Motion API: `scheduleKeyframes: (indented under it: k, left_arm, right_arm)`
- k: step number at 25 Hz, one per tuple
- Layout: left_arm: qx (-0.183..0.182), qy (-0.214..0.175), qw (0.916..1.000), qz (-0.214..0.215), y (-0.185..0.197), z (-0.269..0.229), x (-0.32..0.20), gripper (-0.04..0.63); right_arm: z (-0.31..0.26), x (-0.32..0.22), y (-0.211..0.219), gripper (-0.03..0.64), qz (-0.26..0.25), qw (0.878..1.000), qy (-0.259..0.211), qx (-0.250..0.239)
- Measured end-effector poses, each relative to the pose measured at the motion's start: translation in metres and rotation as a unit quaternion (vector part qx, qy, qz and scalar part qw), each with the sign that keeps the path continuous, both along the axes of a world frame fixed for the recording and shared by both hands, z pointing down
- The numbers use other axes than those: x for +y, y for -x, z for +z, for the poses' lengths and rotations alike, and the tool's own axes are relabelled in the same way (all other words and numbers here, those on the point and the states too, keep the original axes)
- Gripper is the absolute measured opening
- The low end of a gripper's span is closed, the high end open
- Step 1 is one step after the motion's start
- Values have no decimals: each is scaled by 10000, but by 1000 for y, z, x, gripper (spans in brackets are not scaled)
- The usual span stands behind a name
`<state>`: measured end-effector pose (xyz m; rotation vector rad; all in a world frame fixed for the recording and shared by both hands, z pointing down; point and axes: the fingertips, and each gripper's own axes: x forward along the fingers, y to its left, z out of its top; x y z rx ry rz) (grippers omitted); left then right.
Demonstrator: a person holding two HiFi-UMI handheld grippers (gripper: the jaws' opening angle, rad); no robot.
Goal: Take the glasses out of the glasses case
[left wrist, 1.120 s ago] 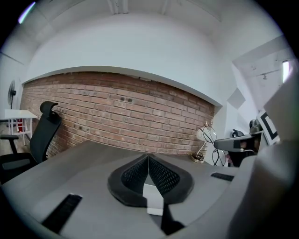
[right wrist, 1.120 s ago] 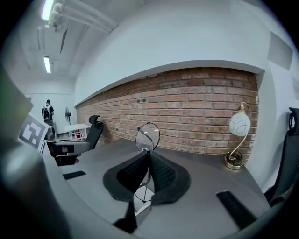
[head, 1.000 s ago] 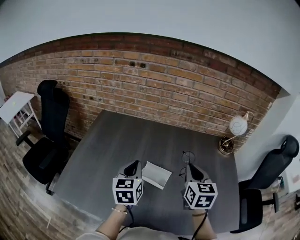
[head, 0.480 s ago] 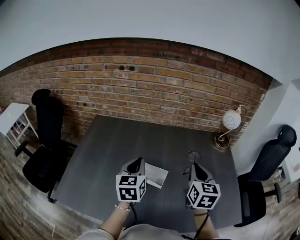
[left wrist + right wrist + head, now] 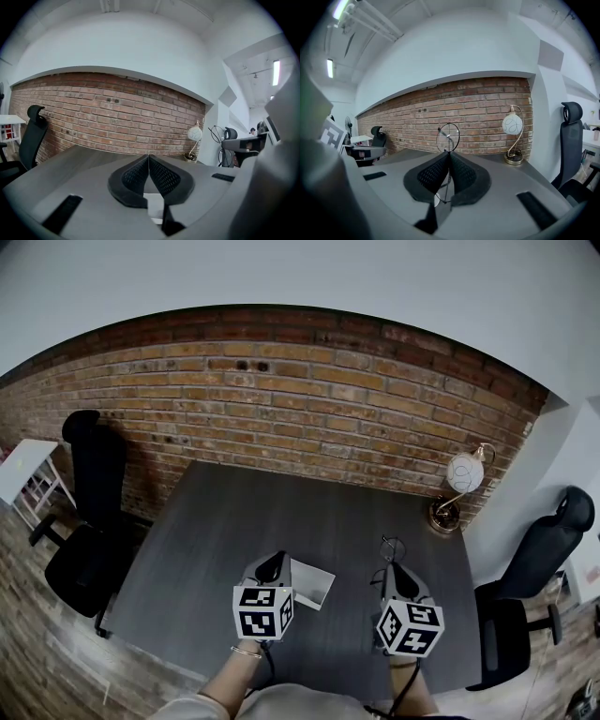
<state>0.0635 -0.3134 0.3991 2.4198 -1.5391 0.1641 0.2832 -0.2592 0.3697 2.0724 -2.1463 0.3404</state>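
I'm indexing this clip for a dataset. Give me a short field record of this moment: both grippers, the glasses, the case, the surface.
left gripper: jaws together on an edge of the white glasses case
right gripper: jaws shut on the glasses, one round lens sticking up above them
glasses: apart from the case, to its right
glasses case: resting on the grey table
also present: lamp at the table's far right corner

Soft, even light, sharp focus; ceiling tubes [image 5: 329, 68] glow, fisheye bows the brick wall [image 5: 281, 399], corners go black.
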Motion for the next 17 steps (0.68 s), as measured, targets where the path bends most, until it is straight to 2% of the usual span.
scheduleKeyframes:
  k: [17]
  left_arm:
    - [68,99,9999,-99,-3,7,-3,20]
  right_arm:
    - [2,-4,-9,38,11,10000,47,-27]
